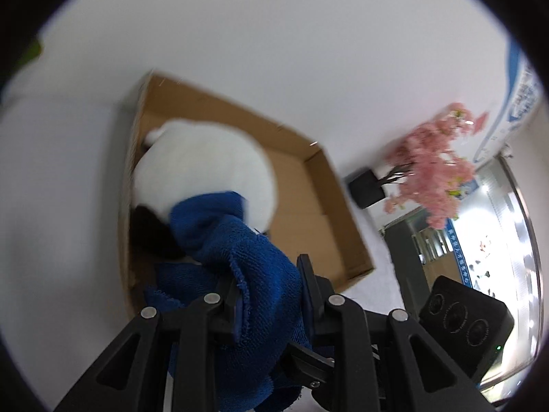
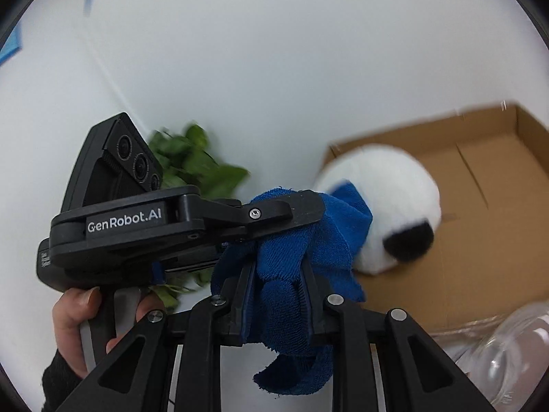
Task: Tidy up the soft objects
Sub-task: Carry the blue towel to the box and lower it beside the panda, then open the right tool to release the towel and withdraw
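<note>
A blue terry cloth [image 1: 260, 274] [image 2: 295, 267] is bunched between both grippers. My left gripper [image 1: 271, 285] is shut on one part of it; in the right wrist view the left gripper [image 2: 291, 209] shows from the side, clamping the cloth. My right gripper [image 2: 278, 295] is shut on another part. The cloth hangs over the near edge of an open cardboard box [image 1: 308, 158] [image 2: 487, 206]. A white plush toy with black patches [image 1: 206, 168] [image 2: 391, 199] lies inside the box, just behind the cloth.
A pink blossom plant in a black pot [image 1: 429, 164] stands right of the box. Green leaves [image 2: 199, 168] lie left of the box. Clear plastic [image 2: 507, 350] sits at the lower right. The table is white. The right gripper's body [image 1: 466, 316] shows at the lower right.
</note>
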